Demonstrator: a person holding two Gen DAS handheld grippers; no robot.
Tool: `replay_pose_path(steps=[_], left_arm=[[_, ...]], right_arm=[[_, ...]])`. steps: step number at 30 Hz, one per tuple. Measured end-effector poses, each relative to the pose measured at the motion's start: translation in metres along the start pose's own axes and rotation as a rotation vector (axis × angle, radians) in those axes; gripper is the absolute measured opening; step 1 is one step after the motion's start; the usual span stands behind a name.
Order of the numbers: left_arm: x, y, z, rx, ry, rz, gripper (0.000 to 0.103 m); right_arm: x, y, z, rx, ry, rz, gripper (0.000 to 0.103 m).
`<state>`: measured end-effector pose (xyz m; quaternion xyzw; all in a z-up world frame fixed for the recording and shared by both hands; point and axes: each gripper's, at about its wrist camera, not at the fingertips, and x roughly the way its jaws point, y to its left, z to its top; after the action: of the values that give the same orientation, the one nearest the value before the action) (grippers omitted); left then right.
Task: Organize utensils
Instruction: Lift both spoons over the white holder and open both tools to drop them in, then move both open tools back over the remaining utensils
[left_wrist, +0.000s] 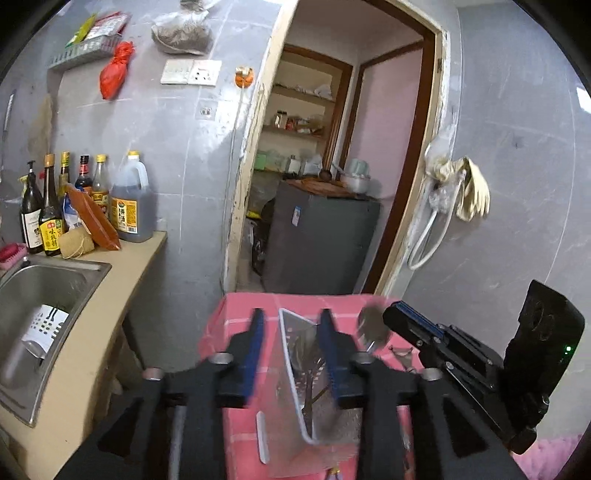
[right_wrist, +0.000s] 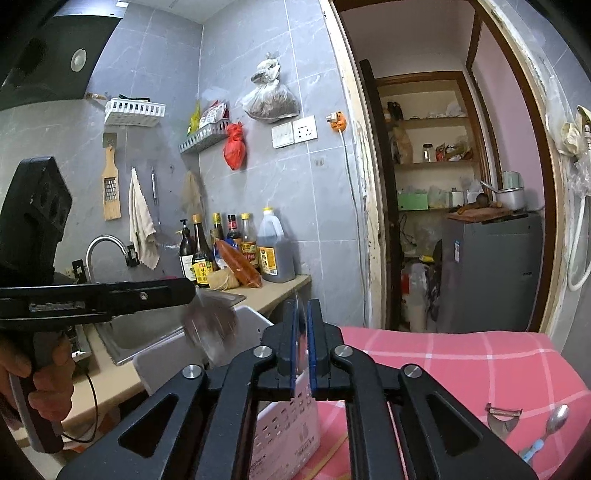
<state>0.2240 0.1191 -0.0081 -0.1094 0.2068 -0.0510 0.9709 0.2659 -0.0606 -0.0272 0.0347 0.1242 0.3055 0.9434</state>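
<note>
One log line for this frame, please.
right claw: shut on white utensil holder rim | left claw: motion-blurred utensil at tip, grip unclear | pink cloth: peeler, spoon lying

Grey tiled walls (right_wrist: 155, 66), steel sink (left_wrist: 40, 291), open doorway (right_wrist: 443, 184), possibly pantry shelves (right_wrist: 432, 162)

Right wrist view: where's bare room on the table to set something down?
Bare: the pink tablecloth from the right gripper out to the far edge, beyond the peeler and small spoon. Crowded: the near right corner with those two, the white holder under the gripper, and the counter end packed with bottles.
</note>
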Motion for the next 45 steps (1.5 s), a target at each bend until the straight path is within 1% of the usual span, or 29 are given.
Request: replay_pose_path(steps=[1,3,5,7,9,10,12,13,15,18,19,21,23,28,32,34,38,40,43,45], left_arm=[[-0.002,0.000,0.000,-0.007,-0.006,-0.002,0.037],[-0.006,-0.001,0.001,-0.026,-0.012,0.004,0.037],[-0.010,-0.004,0.003,-0.044,-0.021,0.011,0.037],[-0.015,-0.009,0.006,-0.050,-0.034,0.022,0.042],[-0.021,-0.017,0.009,-0.048,-0.053,0.030,0.050],[-0.022,-0.022,0.010,-0.047,-0.060,0.033,0.052],[-0.027,-0.034,0.013,-0.047,-0.076,0.036,0.064],[-0.028,-0.039,0.014,-0.048,-0.083,0.035,0.067],[-0.033,-0.054,0.014,-0.041,-0.103,0.035,0.079],[-0.036,-0.077,0.012,-0.018,-0.123,0.037,0.091],[-0.036,-0.086,0.010,-0.010,-0.126,0.036,0.092],[-0.035,-0.100,0.008,-0.003,-0.133,0.034,0.098],[-0.034,-0.113,0.004,-0.001,-0.142,0.035,0.102],[-0.020,-0.142,-0.011,0.013,-0.133,0.030,0.103],[-0.003,-0.160,-0.028,0.031,-0.106,0.025,0.103],[0.010,-0.169,-0.038,0.046,-0.087,0.025,0.103],[0.036,-0.181,-0.055,0.069,-0.036,0.028,0.103],[0.048,-0.185,-0.062,0.073,-0.016,0.032,0.103],[0.071,-0.188,-0.071,0.073,0.019,0.036,0.103],[0.089,-0.189,-0.080,0.064,0.052,0.037,0.103]], right_arm=[[-0.002,0.000,0.002,0.001,0.001,-0.002,0.015],[-0.009,-0.002,0.006,0.008,-0.002,-0.014,0.026],[-0.020,-0.008,0.012,0.018,-0.009,-0.039,0.031],[-0.030,-0.013,0.020,0.024,-0.015,-0.060,0.040],[-0.047,-0.021,0.030,0.032,-0.033,-0.093,0.055],[-0.052,-0.024,0.034,0.033,-0.038,-0.105,0.058],[-0.070,-0.033,0.045,0.040,-0.050,-0.138,0.072],[-0.075,-0.036,0.049,0.041,-0.053,-0.147,0.076],[-0.093,-0.046,0.057,0.042,-0.064,-0.175,0.086],[-0.113,-0.058,0.065,0.041,-0.071,-0.207,0.095],[-0.120,-0.062,0.067,0.040,-0.070,-0.223,0.096],[-0.134,-0.072,0.069,0.037,-0.068,-0.255,0.102],[-0.145,-0.082,0.070,0.033,-0.071,-0.285,0.102],[-0.163,-0.107,0.065,0.033,-0.057,-0.341,0.102],[-0.169,-0.133,0.051,0.046,-0.028,-0.369,0.102],[-0.168,-0.144,0.044,0.054,-0.016,-0.374,0.102],[-0.163,-0.173,0.019,0.088,0.031,-0.380,0.102],[-0.158,-0.185,0.009,0.101,0.050,-0.377,0.102],[-0.145,-0.209,-0.012,0.125,0.101,-0.366,0.102],[-0.137,-0.221,-0.023,0.144,0.128,-0.357,0.102]])
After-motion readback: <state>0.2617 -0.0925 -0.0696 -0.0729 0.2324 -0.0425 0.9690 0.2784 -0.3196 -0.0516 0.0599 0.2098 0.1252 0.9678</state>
